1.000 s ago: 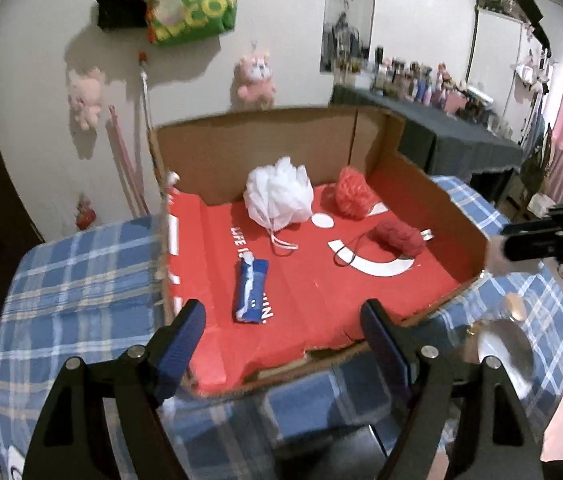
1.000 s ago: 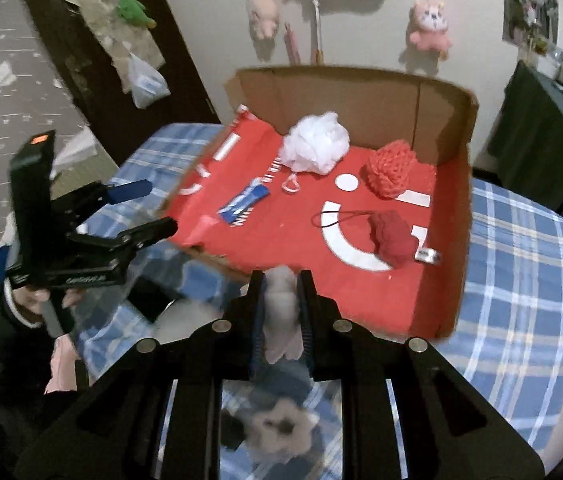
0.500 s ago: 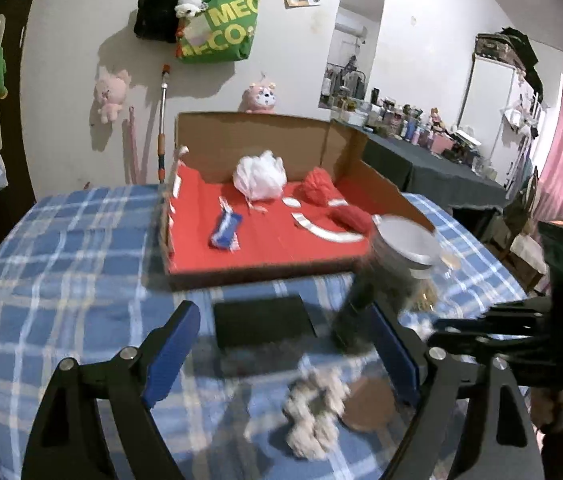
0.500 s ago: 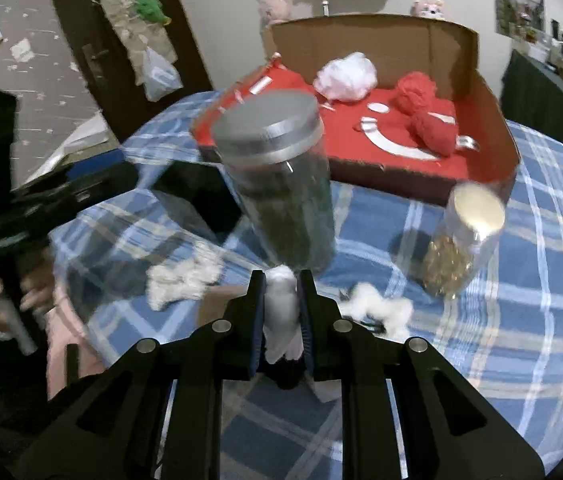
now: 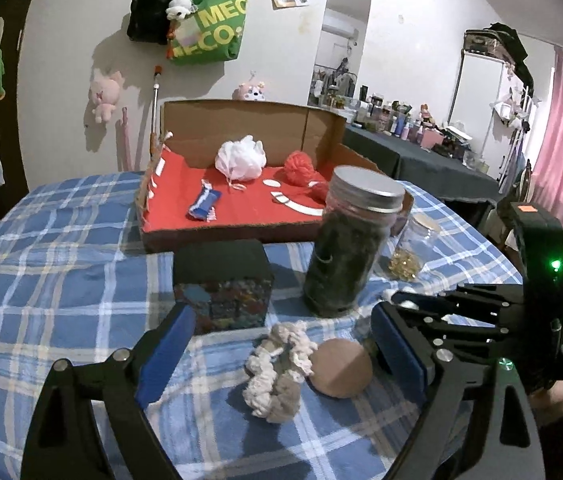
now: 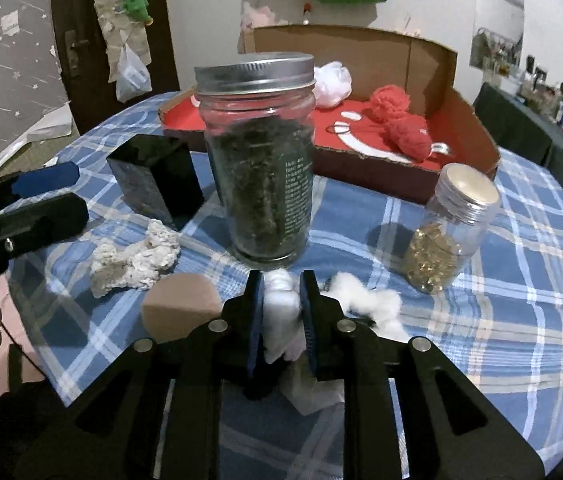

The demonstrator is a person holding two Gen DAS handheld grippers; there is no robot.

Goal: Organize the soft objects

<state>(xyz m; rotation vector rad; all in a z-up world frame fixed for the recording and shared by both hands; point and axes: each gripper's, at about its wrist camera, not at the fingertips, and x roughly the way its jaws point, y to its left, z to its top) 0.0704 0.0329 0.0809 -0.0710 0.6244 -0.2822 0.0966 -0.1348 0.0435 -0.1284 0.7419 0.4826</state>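
Right wrist view: fingers (image 6: 254, 320) of the right gripper (image 6: 280, 316) parting just now, a white cotton tuft (image 6: 279, 314) sitting between them, pads looking to be touching its sides yet, more cotton (image 6: 365, 304) lying just right of the tips on the desk (image 6: 501, 320). Beyond the tips, standing upright: a big jar (image 6: 259, 160) of dark stuff, a small jar (image 6: 449, 236) to its right.

Left wrist view: fingers (image 5: 165, 348) of the left gripper (image 5: 277, 350) spreading wide, nothing pinched between them. Lying on the desk in the gap between both tips, slightly left of centre: a cream scrunchie (image 5: 277, 372), long axis running roughly away from the camera, a brown disc (image 5: 341, 366) touching its right side. Farther out, a black box (image 5: 221, 284), then the tray (image 5: 241, 232) already holding a white pouf (image 5: 241, 158) and red yarn (image 5: 299, 168).

Judging by that: left hand clearly nearer the scrunchie, needing only to be dropping straight ahead and down, straddling it across its narrow width. Disc crowding the right finger's path, likely the snag.
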